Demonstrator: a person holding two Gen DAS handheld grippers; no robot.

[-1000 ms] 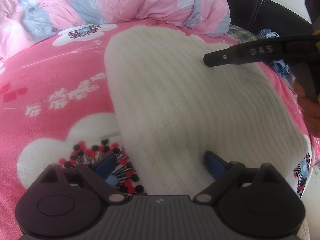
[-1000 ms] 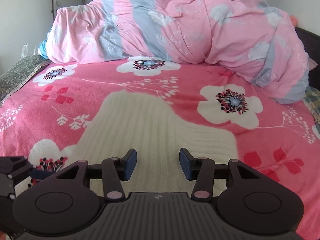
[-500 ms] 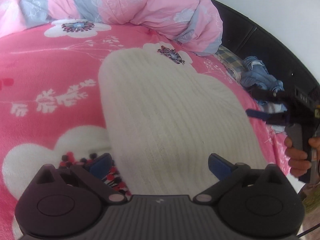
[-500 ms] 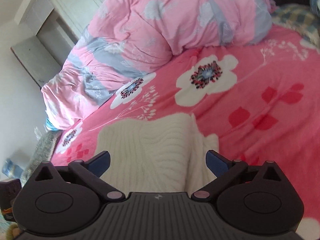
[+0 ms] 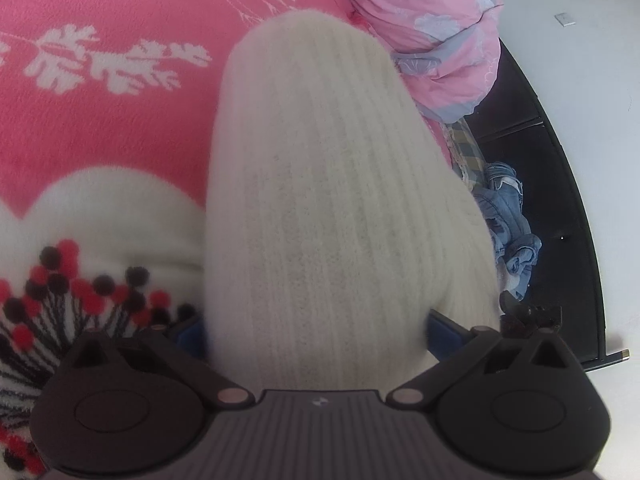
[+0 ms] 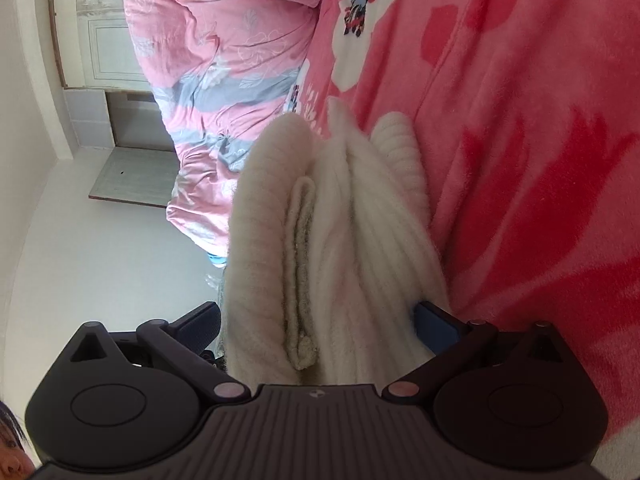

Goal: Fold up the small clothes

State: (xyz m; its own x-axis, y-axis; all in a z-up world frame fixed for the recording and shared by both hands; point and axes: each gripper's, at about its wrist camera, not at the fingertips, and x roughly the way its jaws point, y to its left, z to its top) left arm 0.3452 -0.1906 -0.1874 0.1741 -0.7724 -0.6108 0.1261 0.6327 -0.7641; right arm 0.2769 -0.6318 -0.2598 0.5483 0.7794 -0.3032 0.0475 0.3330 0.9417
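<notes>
A cream ribbed knit garment (image 5: 320, 184) lies folded on the pink flowered bedspread (image 5: 100, 112). My left gripper (image 5: 312, 332) has its jaws wide, one on each side of the garment's near end, with the thick fold between them. In the right wrist view the same garment (image 6: 332, 232) shows edge-on as several stacked layers. My right gripper (image 6: 320, 320) is rolled on its side and its jaws straddle that stack. The blue pads (image 6: 434, 326) touch the cloth at the sides.
A pink and grey quilt (image 6: 224, 60) is heaped at the head of the bed. A blue denim garment (image 5: 508, 224) lies by the dark bed frame (image 5: 560, 168). A white wall and door (image 6: 104, 24) stand beyond the bed.
Both grippers have moved in onto the garment's ends, which now sit between their jaws. The right gripper has rolled sideways. The garment looks narrower and more bunched than before.
</notes>
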